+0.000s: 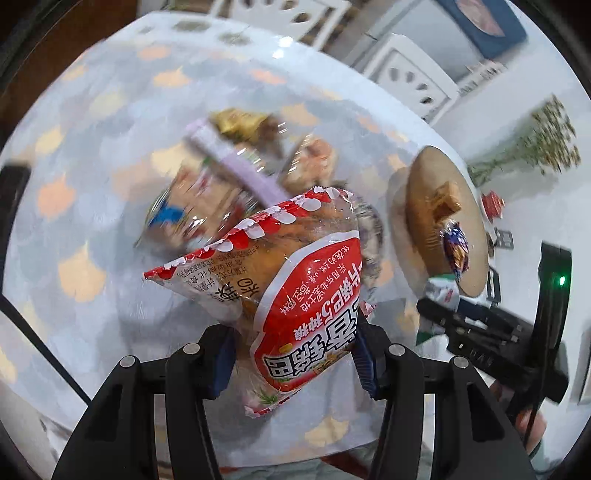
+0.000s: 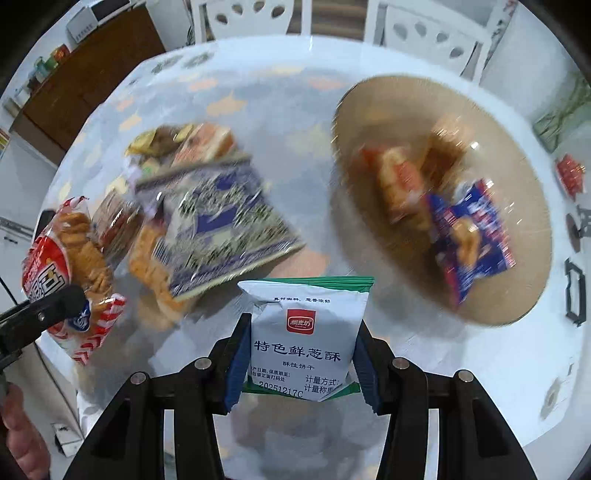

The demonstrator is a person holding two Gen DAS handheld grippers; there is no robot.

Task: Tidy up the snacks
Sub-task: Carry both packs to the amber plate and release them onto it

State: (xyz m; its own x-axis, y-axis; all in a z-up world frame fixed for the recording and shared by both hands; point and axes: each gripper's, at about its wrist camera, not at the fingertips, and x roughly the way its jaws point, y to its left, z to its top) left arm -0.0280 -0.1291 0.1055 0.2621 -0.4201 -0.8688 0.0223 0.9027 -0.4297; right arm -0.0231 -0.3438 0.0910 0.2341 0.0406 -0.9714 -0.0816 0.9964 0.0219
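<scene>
My left gripper [image 1: 295, 354] is shut on a red-and-clear packet of fried snacks [image 1: 295, 280], held up above the table. The same red packet [image 2: 66, 266] shows at the left edge of the right wrist view, pinched in the left gripper's fingers [image 2: 55, 306]. My right gripper [image 2: 301, 365] is shut on a white-and-green biscuit packet [image 2: 303, 332], also lifted off the table. A pile of loose snack packets [image 2: 207, 214] lies on the table to the left. A round tan tray [image 2: 406, 110] to the right holds a few packets, among them a blue one [image 2: 472, 232].
The table wears a pale cloth with orange shapes [image 2: 258, 92]. White chairs [image 2: 436, 33] stand at its far side and a brown cabinet [image 2: 85, 74] at the far left. A small red object [image 2: 570, 173] lies right of the tray. A person's hand [image 2: 18, 435] shows at lower left.
</scene>
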